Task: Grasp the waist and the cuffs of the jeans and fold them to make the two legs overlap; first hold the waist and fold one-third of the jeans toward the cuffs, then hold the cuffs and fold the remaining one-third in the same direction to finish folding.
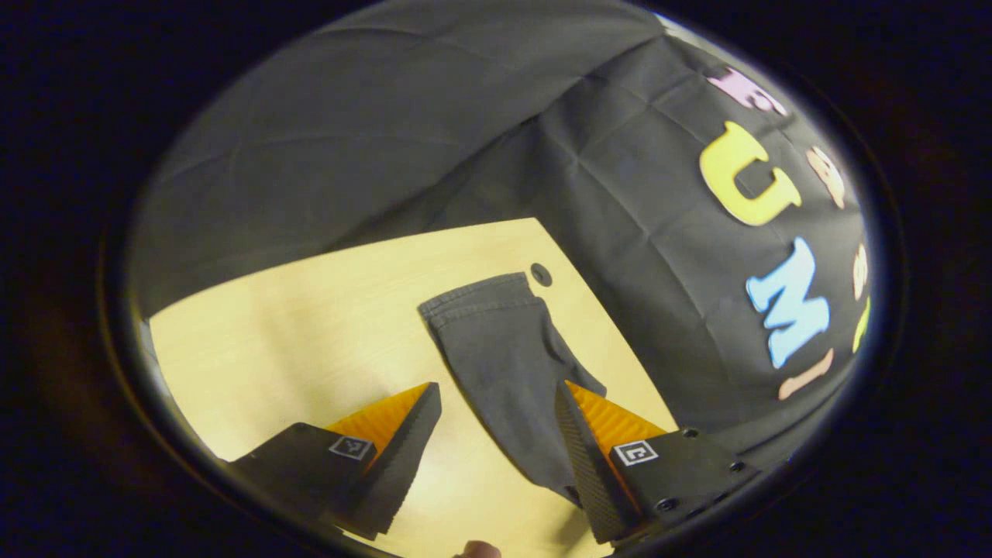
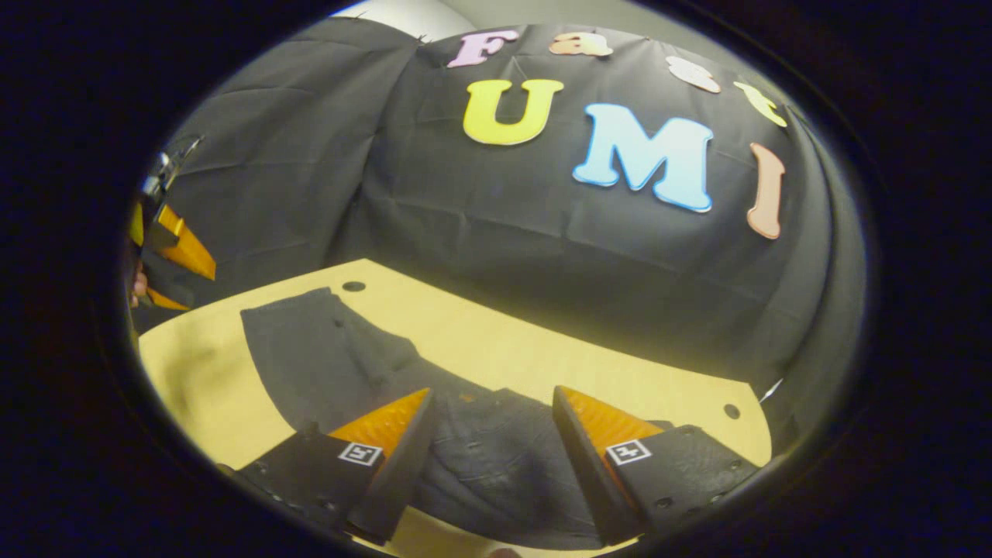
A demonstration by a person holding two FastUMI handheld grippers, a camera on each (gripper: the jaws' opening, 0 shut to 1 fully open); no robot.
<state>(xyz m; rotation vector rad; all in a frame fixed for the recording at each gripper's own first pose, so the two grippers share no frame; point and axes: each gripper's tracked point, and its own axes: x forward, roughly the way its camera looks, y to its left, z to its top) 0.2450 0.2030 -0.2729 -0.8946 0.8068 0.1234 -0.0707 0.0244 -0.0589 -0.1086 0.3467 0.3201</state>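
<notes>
Dark grey jeans lie flat on the light wooden table. In the left gripper view a leg of the jeans (image 1: 504,356) runs away from me, its hemmed cuff (image 1: 477,298) at the far end. My left gripper (image 1: 496,403) hovers open above this leg, the right finger over the leg's edge. In the right gripper view the waist part of the jeans (image 2: 488,457) lies between and below my fingers, and a leg (image 2: 310,349) stretches to the far left. My right gripper (image 2: 492,407) is open above the waist. The left gripper (image 2: 167,240) shows at the far left edge, held by a hand.
The table (image 1: 310,325) has small round holes near its corners (image 1: 541,273) (image 2: 353,286) (image 2: 731,411). The black cloth wall (image 2: 542,256) stands right behind the table's far edge. Bare wood lies to the left of the leg in the left gripper view.
</notes>
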